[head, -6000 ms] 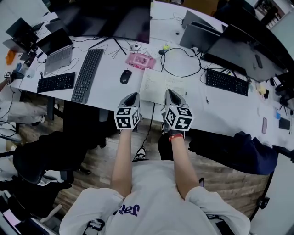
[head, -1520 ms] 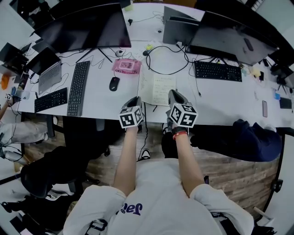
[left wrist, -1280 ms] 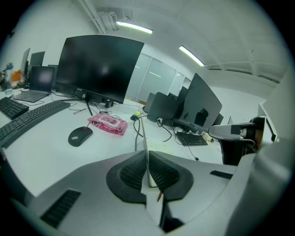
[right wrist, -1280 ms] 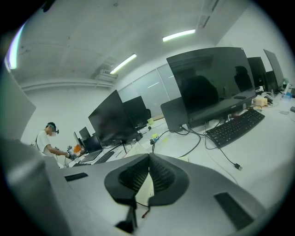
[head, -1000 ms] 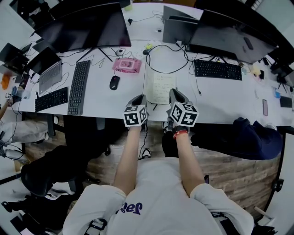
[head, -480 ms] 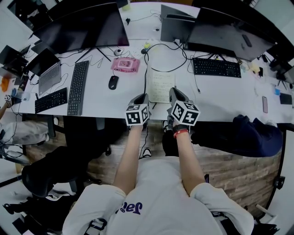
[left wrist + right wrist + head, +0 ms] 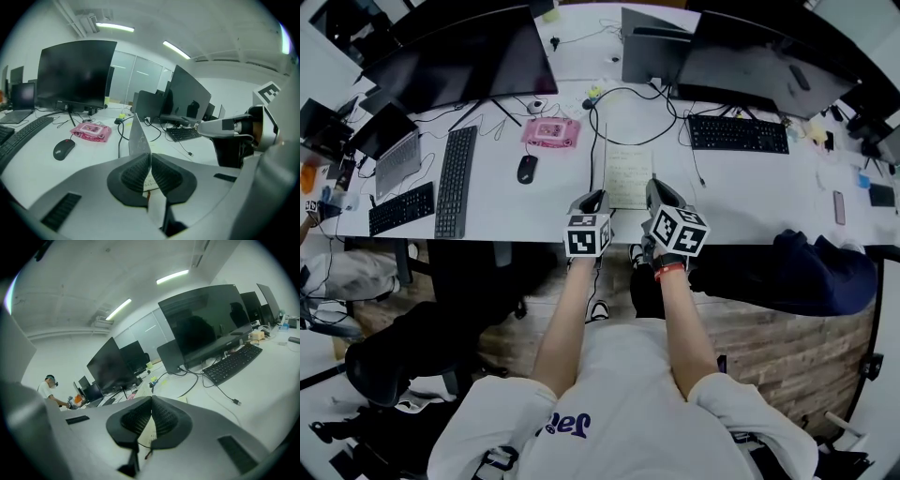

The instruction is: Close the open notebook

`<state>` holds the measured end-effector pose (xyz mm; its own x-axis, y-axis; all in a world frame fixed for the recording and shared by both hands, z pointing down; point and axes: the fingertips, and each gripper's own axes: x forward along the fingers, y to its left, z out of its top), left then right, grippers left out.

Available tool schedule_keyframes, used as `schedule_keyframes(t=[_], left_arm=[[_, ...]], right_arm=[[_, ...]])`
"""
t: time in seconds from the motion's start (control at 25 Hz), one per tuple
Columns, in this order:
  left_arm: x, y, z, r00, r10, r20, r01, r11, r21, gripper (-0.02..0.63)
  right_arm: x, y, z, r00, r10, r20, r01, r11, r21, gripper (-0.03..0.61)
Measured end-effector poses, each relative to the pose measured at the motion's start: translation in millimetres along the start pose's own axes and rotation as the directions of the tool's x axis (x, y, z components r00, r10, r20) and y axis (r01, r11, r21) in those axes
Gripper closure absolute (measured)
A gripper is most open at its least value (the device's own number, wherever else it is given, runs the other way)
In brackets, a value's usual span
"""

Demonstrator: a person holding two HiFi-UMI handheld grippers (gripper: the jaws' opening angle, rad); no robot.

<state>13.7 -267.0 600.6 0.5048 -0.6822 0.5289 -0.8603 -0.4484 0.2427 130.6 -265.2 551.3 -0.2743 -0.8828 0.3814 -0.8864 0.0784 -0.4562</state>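
At frame centre the notebook [image 7: 630, 173] lies on the white surface [image 7: 516, 208], its left leaf raised and seen edge-on. The left claw [image 7: 592, 198] meets that leaf's lower end. The right claw [image 7: 654, 187] sits over the right page's lower corner.

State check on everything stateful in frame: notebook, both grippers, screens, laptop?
Notebook: half closed, left leaf standing upright.
Left gripper: shut on left leaf.
Right gripper: shut, nothing between its jaws.
Monitors: dark.
Laptop: open.
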Motion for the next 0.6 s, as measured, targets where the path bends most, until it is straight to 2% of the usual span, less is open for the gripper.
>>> schedule_keyframes(t=[0.6], left_arm=[[18,-32,-8,0.998,-0.055,-0.027,0.057,0.997,0.052,0.568]], right_arm=[[-11,-28,-1,0.999,-0.042,0.015,0.041,0.997,0.067,0.563]])
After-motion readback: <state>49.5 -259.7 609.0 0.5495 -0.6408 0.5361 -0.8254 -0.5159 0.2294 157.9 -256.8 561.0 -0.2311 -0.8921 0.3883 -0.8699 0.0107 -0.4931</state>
